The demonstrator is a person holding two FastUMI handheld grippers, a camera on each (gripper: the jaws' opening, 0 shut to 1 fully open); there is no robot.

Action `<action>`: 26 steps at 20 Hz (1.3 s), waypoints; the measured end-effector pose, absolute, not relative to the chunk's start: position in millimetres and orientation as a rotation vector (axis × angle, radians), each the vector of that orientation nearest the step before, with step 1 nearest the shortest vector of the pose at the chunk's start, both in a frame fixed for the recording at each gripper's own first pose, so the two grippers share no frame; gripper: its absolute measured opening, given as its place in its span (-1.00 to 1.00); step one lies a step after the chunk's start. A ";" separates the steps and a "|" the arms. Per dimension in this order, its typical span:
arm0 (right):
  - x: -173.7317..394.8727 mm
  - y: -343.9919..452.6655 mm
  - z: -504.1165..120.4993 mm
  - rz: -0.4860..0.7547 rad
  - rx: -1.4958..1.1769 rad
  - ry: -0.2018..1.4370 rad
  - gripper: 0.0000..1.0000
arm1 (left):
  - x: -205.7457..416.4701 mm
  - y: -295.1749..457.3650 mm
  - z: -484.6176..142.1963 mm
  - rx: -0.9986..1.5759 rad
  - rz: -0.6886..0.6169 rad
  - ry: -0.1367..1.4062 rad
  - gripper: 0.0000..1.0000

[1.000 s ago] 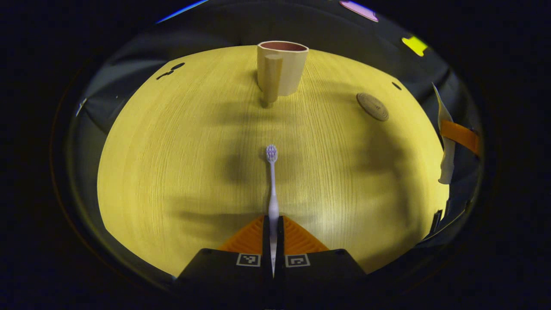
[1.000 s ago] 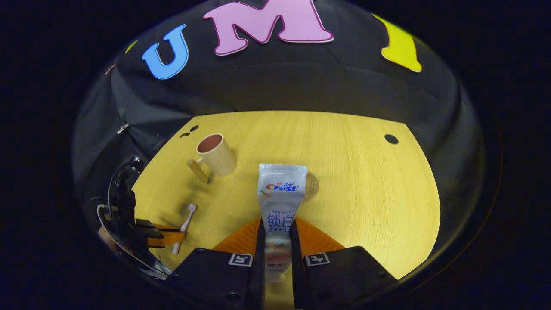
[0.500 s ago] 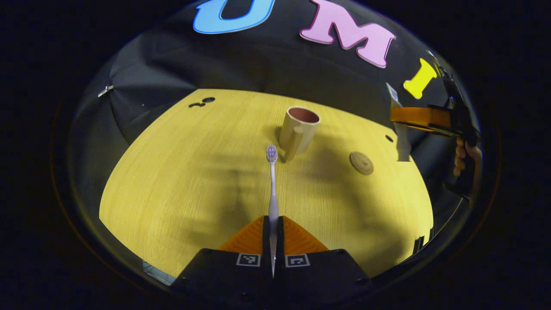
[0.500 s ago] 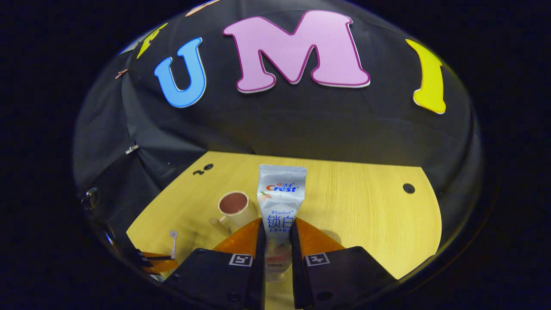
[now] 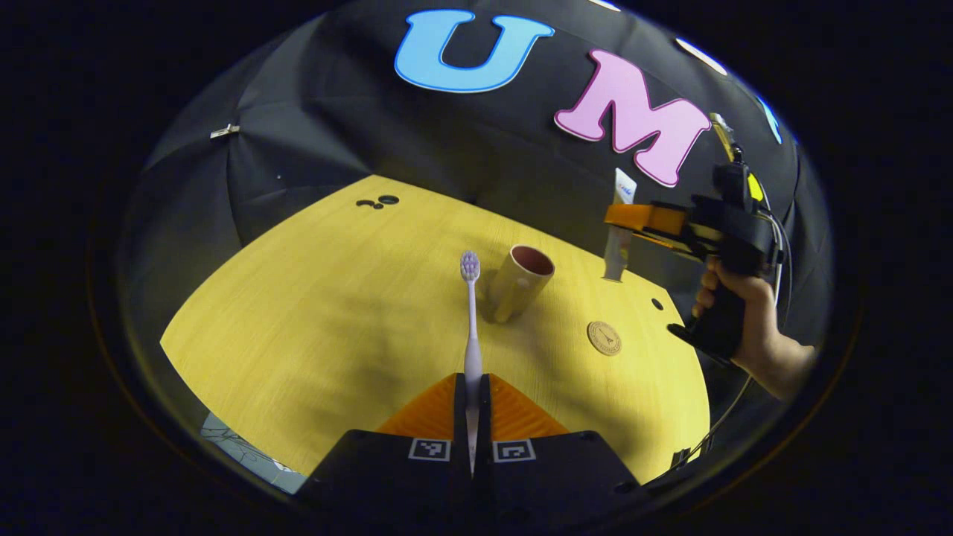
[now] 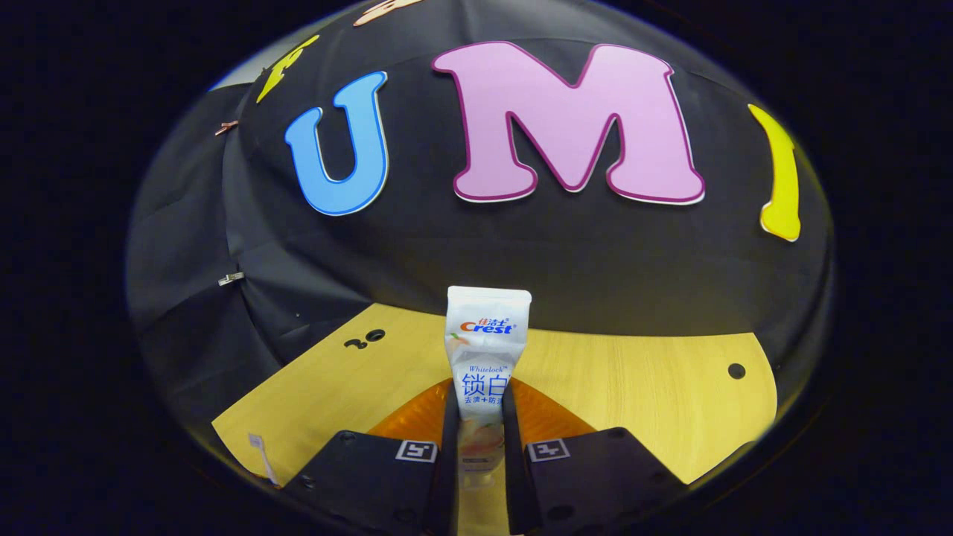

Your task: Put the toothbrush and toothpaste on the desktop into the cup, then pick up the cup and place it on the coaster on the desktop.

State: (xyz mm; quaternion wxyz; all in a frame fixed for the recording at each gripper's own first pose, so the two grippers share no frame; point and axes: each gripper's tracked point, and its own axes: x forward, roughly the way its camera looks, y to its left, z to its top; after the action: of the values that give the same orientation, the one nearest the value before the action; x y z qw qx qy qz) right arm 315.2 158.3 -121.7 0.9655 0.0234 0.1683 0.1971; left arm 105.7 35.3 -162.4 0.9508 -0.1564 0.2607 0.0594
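A: While both tools are hovering above the desktop point(image 5: 313, 313), which relation is governing the coming insertion?

B: The cup point(image 5: 520, 281) is standing upright at the far centre of the desktop, mouth facing up, handle turned toward the near side. In the left gripper view, the left gripper point(image 5: 473, 387) is pointing almost straight at it; the cup is lying ahead and slightly right of the bristle end. The right gripper point(image 5: 633, 219) is hanging above and right of the cup. By my judgement, the left one is sitting nearer.

A: How are the carried items lying?

B: The toothpaste point(image 6: 485, 350) is clamped between both fingers of the right gripper at its lower part, its long axis running forward along the fingers, flat crimped end outermost. The toothbrush point(image 5: 470, 313) is pinched by its handle in the closed left gripper, its long axis also running forward, bristles outermost. Both items are likely needing to be tipped toward vertical over the cup mouth.

A: How is each item appearing?

B: The toothpaste is showing as a white soft tube with printing. The toothbrush is showing as a slim pale stick with a small lilac head. The coaster point(image 5: 604, 338), a small round brown disc, is lying flat to the right of the cup, apart from it.
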 end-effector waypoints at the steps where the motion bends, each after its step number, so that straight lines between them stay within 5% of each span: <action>1: 321.8 167.3 -121.8 0.405 0.043 0.333 -0.43 | 103.3 36.5 -156.8 -0.312 0.128 0.518 -0.87; 12: 366.5 218.8 -166.9 0.409 0.026 0.328 -0.53 | 83.1 90.2 -137.9 -0.353 0.278 0.414 -0.87; 20: 367.1 218.9 -211.8 0.420 0.005 0.380 -0.27 | 81.2 92.1 -130.6 -0.349 0.311 0.381 -0.87; 21: 364.7 218.8 -216.1 0.423 0.000 0.387 -0.48 | 83.7 89.4 -130.2 -0.347 0.306 0.386 -0.88; 26: 347.0 223.2 -233.4 0.468 -0.004 0.453 -0.24 | 88.5 73.1 -133.3 -0.324 0.287 0.400 -0.87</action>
State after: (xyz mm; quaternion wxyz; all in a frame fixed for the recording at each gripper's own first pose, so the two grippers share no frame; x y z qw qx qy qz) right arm 347.0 223.2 -233.4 0.9473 -0.0019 0.2227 0.2301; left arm 88.5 73.1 -133.3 0.9569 -0.1597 0.1970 0.1416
